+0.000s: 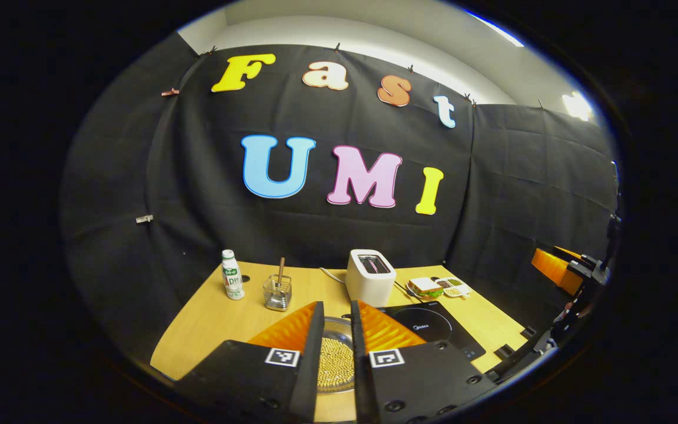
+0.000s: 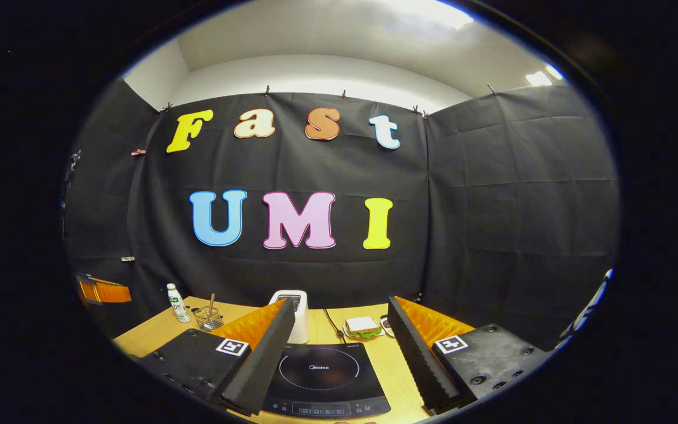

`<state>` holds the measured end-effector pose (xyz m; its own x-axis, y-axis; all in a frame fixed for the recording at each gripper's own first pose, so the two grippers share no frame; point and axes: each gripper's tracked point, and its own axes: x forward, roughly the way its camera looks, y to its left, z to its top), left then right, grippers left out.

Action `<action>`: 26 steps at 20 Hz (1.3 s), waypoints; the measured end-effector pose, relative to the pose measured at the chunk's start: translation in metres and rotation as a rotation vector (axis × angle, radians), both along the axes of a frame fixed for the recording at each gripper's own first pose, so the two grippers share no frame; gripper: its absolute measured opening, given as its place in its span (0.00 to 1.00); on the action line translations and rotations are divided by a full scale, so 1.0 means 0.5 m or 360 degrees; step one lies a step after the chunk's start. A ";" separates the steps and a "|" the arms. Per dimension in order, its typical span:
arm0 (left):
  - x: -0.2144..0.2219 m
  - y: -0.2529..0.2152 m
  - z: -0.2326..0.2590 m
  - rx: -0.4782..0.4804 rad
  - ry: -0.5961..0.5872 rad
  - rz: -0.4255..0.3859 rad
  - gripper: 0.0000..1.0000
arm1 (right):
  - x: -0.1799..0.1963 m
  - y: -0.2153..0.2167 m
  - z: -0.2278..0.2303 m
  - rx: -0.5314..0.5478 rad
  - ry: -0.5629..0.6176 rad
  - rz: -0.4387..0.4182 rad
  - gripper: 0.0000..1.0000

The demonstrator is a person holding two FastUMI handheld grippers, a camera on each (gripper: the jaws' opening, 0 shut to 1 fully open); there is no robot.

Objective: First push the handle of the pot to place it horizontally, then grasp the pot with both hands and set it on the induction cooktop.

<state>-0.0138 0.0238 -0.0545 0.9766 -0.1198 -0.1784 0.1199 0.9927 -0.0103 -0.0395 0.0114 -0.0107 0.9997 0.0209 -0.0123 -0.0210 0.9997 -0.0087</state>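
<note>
"midea" on induction cooktop [image 2: 318, 377]

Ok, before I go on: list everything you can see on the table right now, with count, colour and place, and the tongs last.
pot: one, silver, filled with small yellowish beads, near table edge, left of the cooktop; handle hidden.
induction cooktop: one, black, near front, empty.
toaster: one, white, behind the cooktop.
bottle: one, white with green label, back left.
wire holder: one, metal, a stick standing in it, right of the bottle.
sandwich: one, on a small tray, back right.
table: one, light wood.
left tongs: nearly closed, above the pot, gripping nothing.
right tongs: wide open, above the cooktop.
</note>
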 end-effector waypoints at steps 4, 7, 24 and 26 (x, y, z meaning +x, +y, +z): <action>0.008 0.032 -0.064 -0.0046 0.0170 0.0061 0.05 | 0.005 0.009 -0.009 -0.0002 0.0013 0.0007 0.99; 0.006 0.033 -0.103 -0.0084 0.0265 0.0011 0.05 | 0.015 0.010 -0.021 -0.0010 0.0036 0.0000 0.99; -0.034 0.035 -0.455 0.0041 0.0866 -0.0202 0.05 | 0.013 -0.002 -0.072 -0.0030 0.0128 -0.0038 0.99; -0.037 0.041 -0.491 0.0030 0.0944 -0.0199 0.05 | 0.013 -0.006 -0.077 -0.0012 0.0139 -0.0046 0.99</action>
